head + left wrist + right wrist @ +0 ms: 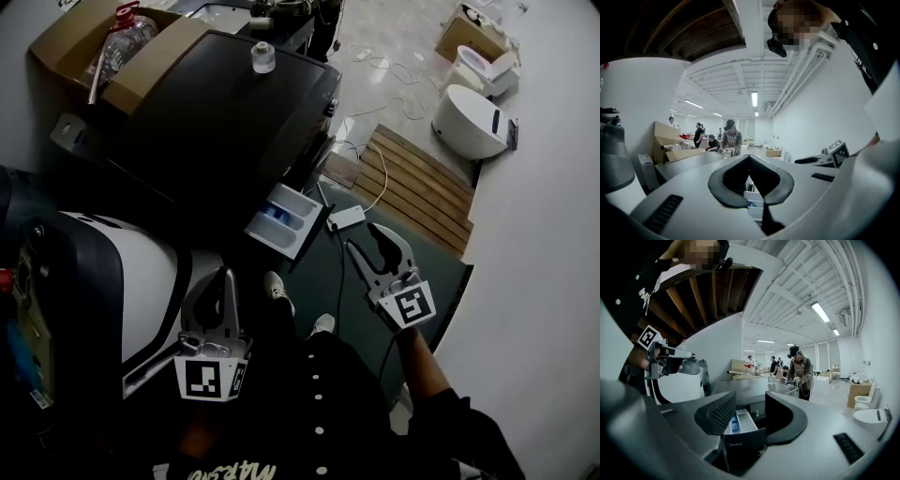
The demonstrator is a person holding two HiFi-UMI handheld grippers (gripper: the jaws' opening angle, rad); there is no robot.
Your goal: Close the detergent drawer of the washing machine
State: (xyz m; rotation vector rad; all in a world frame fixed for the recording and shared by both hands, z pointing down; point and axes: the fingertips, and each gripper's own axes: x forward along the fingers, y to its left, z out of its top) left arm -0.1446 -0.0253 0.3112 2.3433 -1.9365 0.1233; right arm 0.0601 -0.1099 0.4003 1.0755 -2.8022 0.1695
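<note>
The dark washing machine (225,112) stands ahead of me with its detergent drawer (281,220) pulled out, showing white compartments with a blue insert. My right gripper (362,236) is open just right of the drawer and points toward it. In the right gripper view the drawer's dark front panel (743,439) sits between the spread jaws of my right gripper (750,401), untouched. My left gripper (225,275) hangs lower left, short of the machine, its tips together and empty. In the left gripper view, part of the drawer (752,199) shows below the closed tips of my left gripper (749,157).
A cardboard box with a water bottle (122,42) and a small glass jar (263,58) rest on the machine's top. A white adapter with a cable (347,218) lies on the floor by the drawer. Beyond are a wooden slat board (412,183) and a round white device (469,122). Several people stand far behind.
</note>
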